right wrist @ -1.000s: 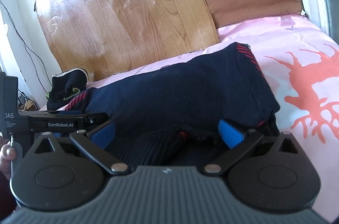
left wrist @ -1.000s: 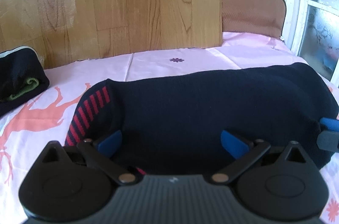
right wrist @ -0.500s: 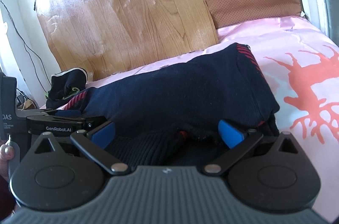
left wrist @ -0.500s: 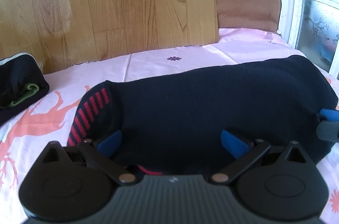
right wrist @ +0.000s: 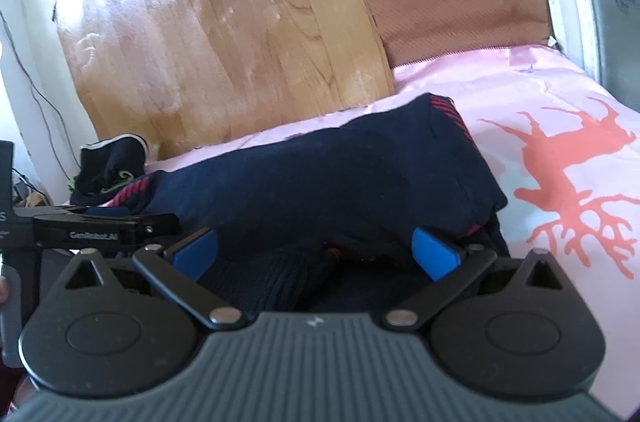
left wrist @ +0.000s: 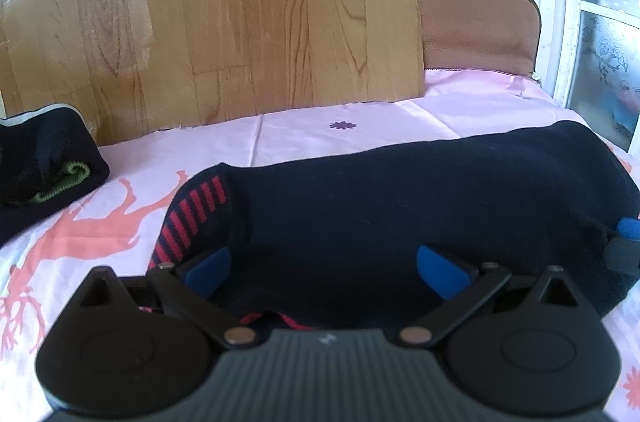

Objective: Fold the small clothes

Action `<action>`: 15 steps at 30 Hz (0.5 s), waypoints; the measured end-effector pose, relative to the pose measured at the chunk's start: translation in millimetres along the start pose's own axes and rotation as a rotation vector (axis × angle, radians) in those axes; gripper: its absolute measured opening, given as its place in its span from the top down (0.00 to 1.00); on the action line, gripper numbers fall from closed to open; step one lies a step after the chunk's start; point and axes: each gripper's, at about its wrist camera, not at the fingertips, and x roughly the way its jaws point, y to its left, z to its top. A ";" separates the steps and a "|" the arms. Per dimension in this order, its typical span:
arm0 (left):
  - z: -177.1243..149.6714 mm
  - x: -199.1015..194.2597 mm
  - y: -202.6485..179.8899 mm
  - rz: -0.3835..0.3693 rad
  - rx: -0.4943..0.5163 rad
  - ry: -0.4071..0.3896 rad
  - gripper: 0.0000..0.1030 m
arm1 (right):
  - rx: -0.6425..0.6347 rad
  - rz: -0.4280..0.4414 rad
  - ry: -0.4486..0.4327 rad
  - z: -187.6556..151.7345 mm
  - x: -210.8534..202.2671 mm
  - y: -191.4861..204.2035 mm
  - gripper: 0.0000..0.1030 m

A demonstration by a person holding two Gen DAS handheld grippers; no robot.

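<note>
A folded navy garment (left wrist: 400, 198) with red-striped trim lies flat on the pink sheet (left wrist: 320, 126). My left gripper (left wrist: 322, 268) is open at its near left edge, and the cloth lies between the spread blue fingers (left wrist: 204, 266) without being pinched. In the right wrist view the same garment (right wrist: 320, 178) stretches away from my right gripper (right wrist: 316, 250), which is open too, with bunched cloth between its pads. The left gripper (right wrist: 104, 222) shows at the garment's left end, held by a hand at the frame edge.
A second dark folded piece with green trim (left wrist: 44, 166) sits at the sheet's far left by the wooden board (left wrist: 240, 22). A brown cushion (right wrist: 456, 2) leans on the wall. A window frame (left wrist: 568, 22) borders the right side.
Both views have tipped upward a little, so the garment sits lower in each frame. The right view is slightly blurred. Both grippers stay open and the garment has not shifted.
</note>
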 end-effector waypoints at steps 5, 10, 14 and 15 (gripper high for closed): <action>0.7 0.7 0.1 0.007 0.001 0.006 0.00 | 0.008 -0.040 0.000 -0.2 1.0 0.0 0.00; 0.9 0.5 -1.1 0.012 0.005 0.009 0.00 | -0.007 -0.065 0.005 -1.5 1.1 3.3 0.00; 1.0 0.1 -1.0 0.012 0.005 0.009 0.00 | -0.005 -0.107 -0.005 -1.9 -0.1 4.8 0.00; 1.0 0.1 -1.0 0.012 0.005 0.009 0.00 | 0.003 -0.116 -0.009 -2.4 -0.7 4.8 0.00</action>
